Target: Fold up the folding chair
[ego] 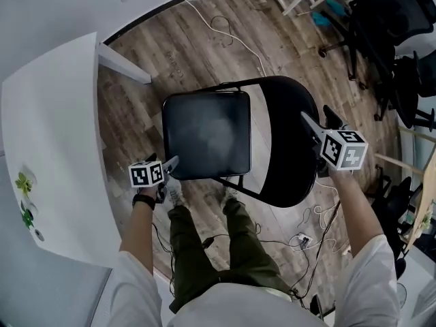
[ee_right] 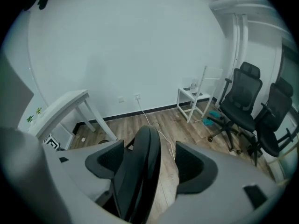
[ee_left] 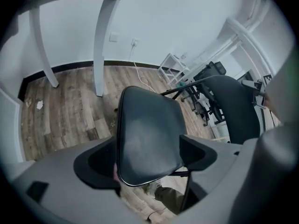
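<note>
we see the chair seat (ego: 206, 135) as smooth black vinyl with a dull sheen. the floor (ego: 170, 53) looks like grainy wood planks, the table (ego: 54, 148) matt white.

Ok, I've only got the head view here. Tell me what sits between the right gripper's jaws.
Observer: The backrest, seen edge on, stands between the jaws of the right gripper.
Operator: Say whether it's clamped.
Observer: Not clamped. Bare floor shows between the backrest and the right-hand pad.
Operator: Now check the left one.
Observer: The left gripper has its jaws wide apart, with the seat framed between them. I see no pad pressing on it.
</note>
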A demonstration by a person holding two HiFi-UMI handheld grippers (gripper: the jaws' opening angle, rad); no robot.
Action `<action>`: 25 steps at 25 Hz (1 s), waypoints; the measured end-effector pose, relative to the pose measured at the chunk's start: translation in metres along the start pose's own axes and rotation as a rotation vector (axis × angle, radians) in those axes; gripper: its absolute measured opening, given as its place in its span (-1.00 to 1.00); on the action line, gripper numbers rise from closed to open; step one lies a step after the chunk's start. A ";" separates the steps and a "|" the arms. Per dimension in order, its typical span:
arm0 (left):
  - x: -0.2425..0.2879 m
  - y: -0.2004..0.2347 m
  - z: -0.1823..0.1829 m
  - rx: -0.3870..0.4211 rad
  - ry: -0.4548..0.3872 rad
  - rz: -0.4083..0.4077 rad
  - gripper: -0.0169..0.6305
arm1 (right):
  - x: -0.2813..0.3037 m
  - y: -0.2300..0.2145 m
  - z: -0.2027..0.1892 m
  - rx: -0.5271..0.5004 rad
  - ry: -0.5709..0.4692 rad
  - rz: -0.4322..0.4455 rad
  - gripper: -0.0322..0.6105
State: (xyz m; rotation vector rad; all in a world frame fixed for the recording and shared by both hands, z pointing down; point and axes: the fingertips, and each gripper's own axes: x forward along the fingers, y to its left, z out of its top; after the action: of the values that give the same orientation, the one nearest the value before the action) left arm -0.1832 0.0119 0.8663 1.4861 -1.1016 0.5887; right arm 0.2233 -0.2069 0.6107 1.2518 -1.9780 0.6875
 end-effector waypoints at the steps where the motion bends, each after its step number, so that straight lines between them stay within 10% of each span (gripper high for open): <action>1: 0.009 0.007 -0.002 -0.010 0.012 -0.002 0.36 | 0.006 -0.003 0.000 0.007 0.012 0.001 0.23; 17: 0.116 0.063 -0.029 -0.022 0.129 -0.069 0.36 | 0.070 -0.005 -0.007 0.124 0.225 0.138 0.13; 25: 0.149 0.064 -0.038 -0.090 0.124 -0.301 0.36 | 0.090 0.016 -0.004 0.271 0.348 0.363 -0.07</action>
State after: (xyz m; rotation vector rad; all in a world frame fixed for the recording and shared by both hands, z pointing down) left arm -0.1659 0.0070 1.0321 1.4809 -0.7794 0.4095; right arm 0.1831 -0.2476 0.6825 0.8466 -1.8723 1.2959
